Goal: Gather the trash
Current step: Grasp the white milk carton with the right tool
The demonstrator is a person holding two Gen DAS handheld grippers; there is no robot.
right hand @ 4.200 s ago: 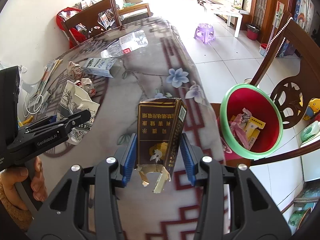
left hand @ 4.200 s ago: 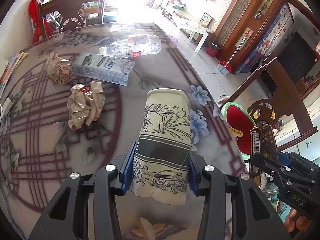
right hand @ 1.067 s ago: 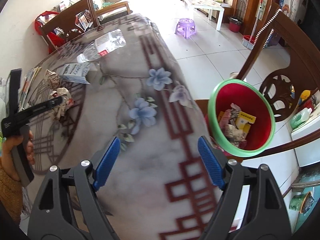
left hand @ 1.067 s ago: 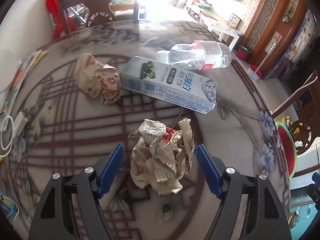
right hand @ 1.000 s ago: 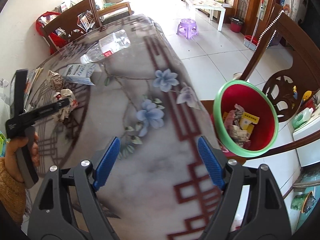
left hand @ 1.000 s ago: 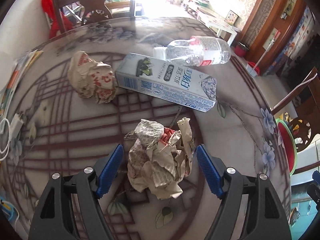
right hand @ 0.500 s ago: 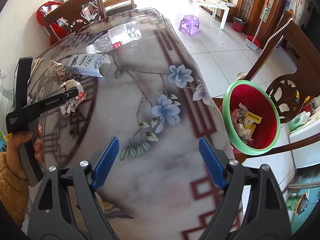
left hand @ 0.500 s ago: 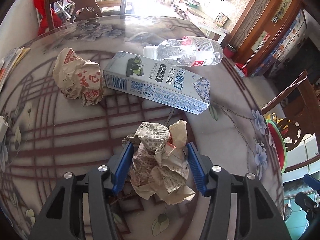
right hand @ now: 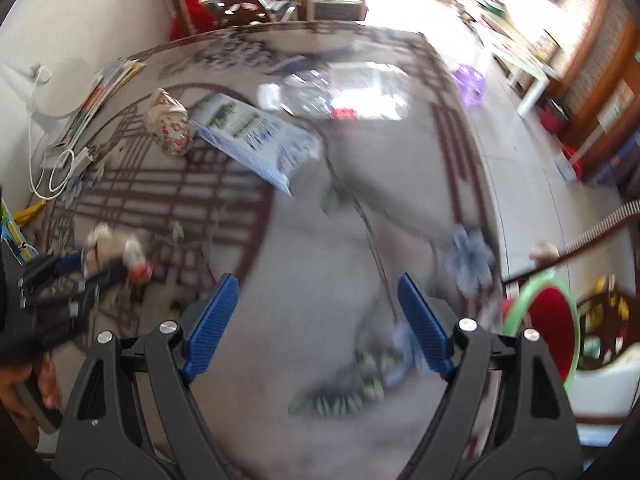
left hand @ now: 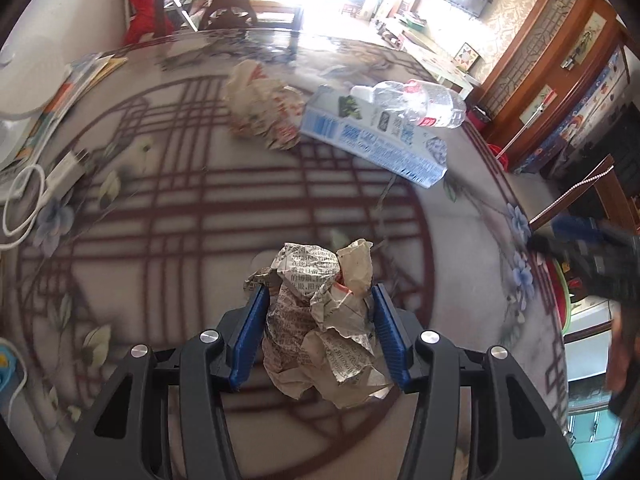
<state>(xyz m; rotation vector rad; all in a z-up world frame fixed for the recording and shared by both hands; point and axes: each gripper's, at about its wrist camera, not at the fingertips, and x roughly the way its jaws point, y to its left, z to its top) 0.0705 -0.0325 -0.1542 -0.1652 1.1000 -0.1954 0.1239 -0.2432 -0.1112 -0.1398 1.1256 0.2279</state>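
My left claw (left hand: 318, 322) clamps the crumpled newspaper wad (left hand: 322, 320), off the worktop (left hand: 200, 208) on the near side of the milk carton (left hand: 376, 140), whereas 0.5 s ago it sat beside it, so I keep squeezing while carrying toward the red bin (right hand: 550, 320); my right claw (right hand: 320, 320) gapes empty.

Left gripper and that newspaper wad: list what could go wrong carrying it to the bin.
1. The left gripper pinches the crumpled newspaper wad only across its middle; loose flaps hang outside the pads, so it may slip out or shed scraps.
2. The red bin sits beside the table, below its edge, so an early release would likely land on the floor.
3. The right gripper, open and blurred, could cross that path.
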